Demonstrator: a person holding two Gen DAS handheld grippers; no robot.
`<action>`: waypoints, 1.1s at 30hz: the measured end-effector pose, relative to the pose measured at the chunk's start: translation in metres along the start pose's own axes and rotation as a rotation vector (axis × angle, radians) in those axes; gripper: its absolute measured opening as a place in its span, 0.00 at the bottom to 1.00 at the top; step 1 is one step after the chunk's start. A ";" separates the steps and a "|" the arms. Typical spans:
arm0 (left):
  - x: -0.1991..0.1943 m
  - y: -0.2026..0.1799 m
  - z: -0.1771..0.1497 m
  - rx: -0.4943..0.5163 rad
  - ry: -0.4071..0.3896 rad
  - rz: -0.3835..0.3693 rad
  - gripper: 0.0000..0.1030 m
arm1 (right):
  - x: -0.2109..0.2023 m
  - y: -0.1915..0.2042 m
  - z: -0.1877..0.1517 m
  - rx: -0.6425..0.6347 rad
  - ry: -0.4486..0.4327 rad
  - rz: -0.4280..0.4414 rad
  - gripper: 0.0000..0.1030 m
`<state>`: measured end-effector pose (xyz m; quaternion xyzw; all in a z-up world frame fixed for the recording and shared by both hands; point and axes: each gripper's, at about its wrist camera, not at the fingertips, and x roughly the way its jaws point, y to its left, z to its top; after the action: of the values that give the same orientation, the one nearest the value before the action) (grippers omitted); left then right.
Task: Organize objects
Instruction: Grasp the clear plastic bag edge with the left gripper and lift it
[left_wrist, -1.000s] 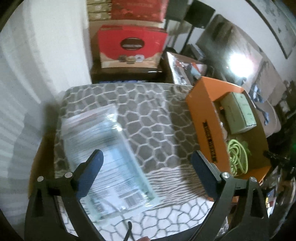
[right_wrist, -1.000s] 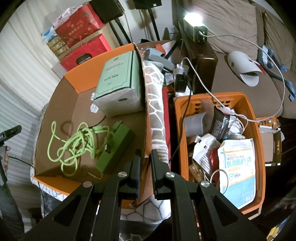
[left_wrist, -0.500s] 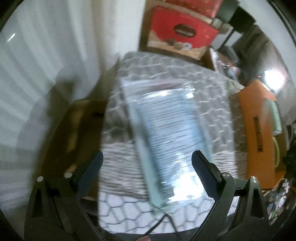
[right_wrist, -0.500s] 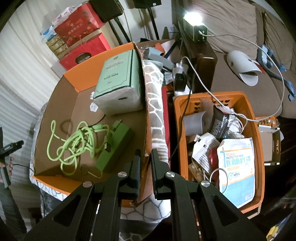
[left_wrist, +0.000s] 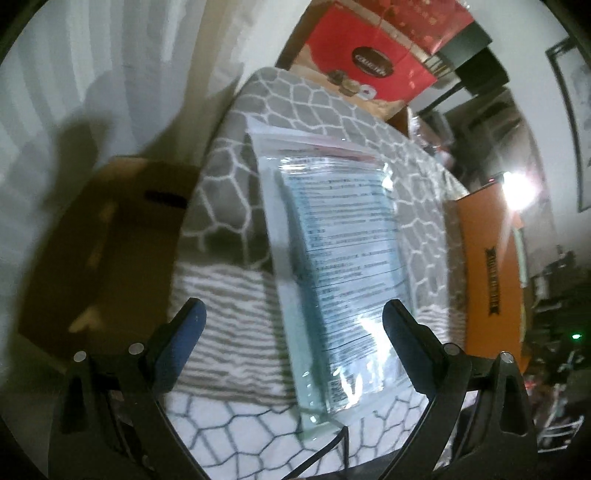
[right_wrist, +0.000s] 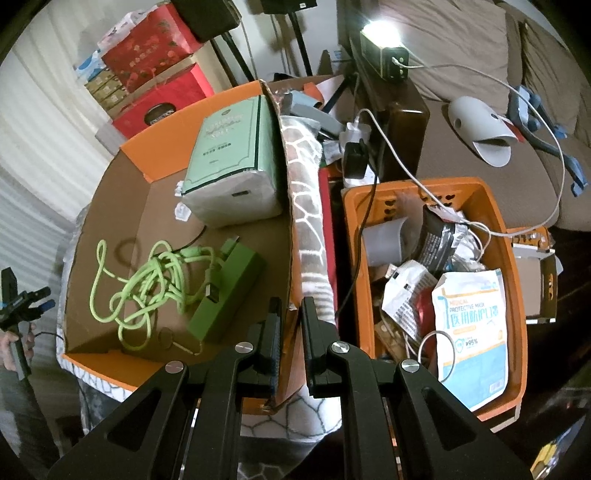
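Left gripper (left_wrist: 291, 321) jaws spread wide over clear mask packet (left_wrist: 332, 251) lying flat on patterned blanket (left_wrist: 229, 184). Right gripper (right_wrist: 291, 314) jaws nearly together, empty, above cardboard box (right_wrist: 110, 206) wall beside orange basket (right_wrist: 495, 229).

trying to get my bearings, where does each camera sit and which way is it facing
Left wrist: sits on the left gripper, looking down along its wide-open fingers at a clear packet on the patterned blanket.
Right wrist: sits on the right gripper, fingers nearly closed with nothing between them, above the cardboard box and orange basket; the left gripper shows at the left edge.
Shared: the cardboard box, the blanket, the red boxes.
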<state>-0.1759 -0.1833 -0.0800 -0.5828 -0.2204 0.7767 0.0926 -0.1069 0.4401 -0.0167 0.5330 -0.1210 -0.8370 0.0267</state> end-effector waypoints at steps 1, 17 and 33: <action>0.002 0.001 0.001 -0.006 0.002 -0.023 0.93 | 0.000 0.000 0.000 0.000 0.001 -0.003 0.09; 0.037 -0.027 0.015 -0.008 0.079 -0.229 0.82 | 0.001 0.003 0.001 0.005 0.003 -0.006 0.09; 0.074 -0.082 0.025 -0.006 0.185 -0.410 0.64 | 0.001 0.003 0.001 0.005 0.005 -0.007 0.09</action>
<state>-0.2312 -0.0862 -0.1018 -0.5949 -0.3273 0.6840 0.2668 -0.1083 0.4370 -0.0169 0.5354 -0.1213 -0.8355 0.0226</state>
